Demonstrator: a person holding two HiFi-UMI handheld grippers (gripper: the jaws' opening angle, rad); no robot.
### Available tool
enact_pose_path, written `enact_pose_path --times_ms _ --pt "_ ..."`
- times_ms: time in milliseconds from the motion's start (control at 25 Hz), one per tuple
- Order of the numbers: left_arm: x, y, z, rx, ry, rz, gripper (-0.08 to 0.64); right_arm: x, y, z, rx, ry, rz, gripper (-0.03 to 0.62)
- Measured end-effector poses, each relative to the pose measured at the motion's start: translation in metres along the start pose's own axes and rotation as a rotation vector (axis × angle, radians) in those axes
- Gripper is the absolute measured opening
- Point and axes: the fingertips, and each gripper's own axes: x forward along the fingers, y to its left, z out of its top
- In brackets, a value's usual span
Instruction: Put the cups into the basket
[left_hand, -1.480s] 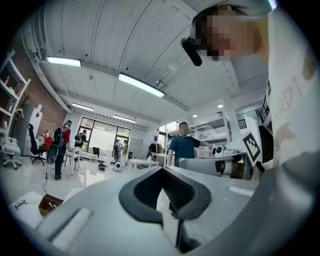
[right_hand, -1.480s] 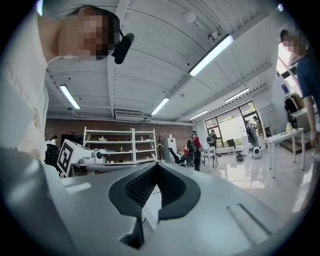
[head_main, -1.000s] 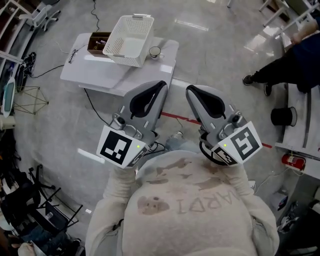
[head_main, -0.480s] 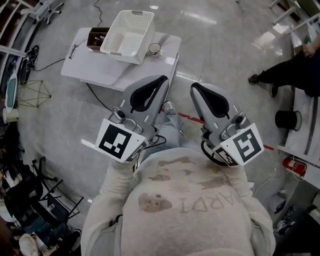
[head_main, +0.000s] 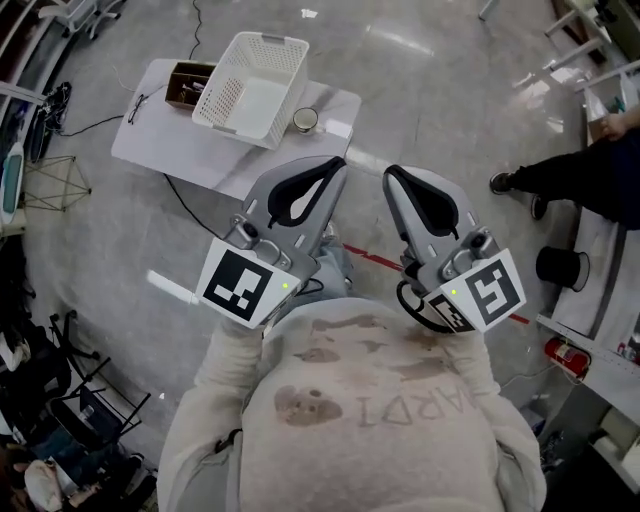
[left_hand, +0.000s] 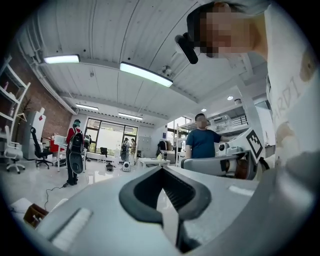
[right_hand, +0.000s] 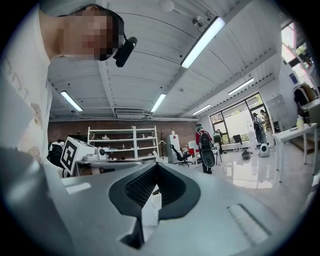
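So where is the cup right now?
In the head view, the cup sits on the white table at upper left, just right of the white basket.

The person held both grippers up in front of the chest, side by side and close together without touching, each pointing forward and away from the body. The left gripper (head_main: 335, 162) had its jaws closed tip to tip, and its own view (left_hand: 161, 169) showed nothing between them. The right gripper (head_main: 390, 172) was likewise closed and empty, its jaw tips meeting in its own view (right_hand: 156, 164). The two tips leaned slightly toward each other. The left marker cube (head_main: 243, 290) and the right marker cube (head_main: 485, 290) sat nearest the body, facing up. Both forearms, in pale sleeves (head_main: 225, 375), were bent in close to the torso.
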Motion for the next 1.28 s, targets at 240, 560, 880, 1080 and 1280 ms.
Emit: enact_pose_path --times_ms 240,560,880,1080,1280 --pt "0.01 0.057 -0.003 -0.015 -0.003 0.062 0.0 0.065 -0.021 0.012 -0.01 0.005 0.061 0.028" --pt "0.002 0.122 0.003 -0.026 -0.043 0.145 0.0 0.127 -0.028 0.021 -0.041 0.025 0.11 0.028" --pt "-0.01 0.156 -0.006 -0.059 -0.053 0.257 0.0 0.171 -0.035 0.013 -0.036 0.078 0.19 0.028" --pt "-0.011 0.178 -0.012 -0.061 -0.059 0.351 0.0 0.202 -0.047 0.003 -0.03 0.11 0.278 0.028" --pt "-0.003 0.202 -0.012 -0.058 -0.065 0.469 0.0 0.24 -0.066 -0.006 -0.028 0.163 0.39 0.028"
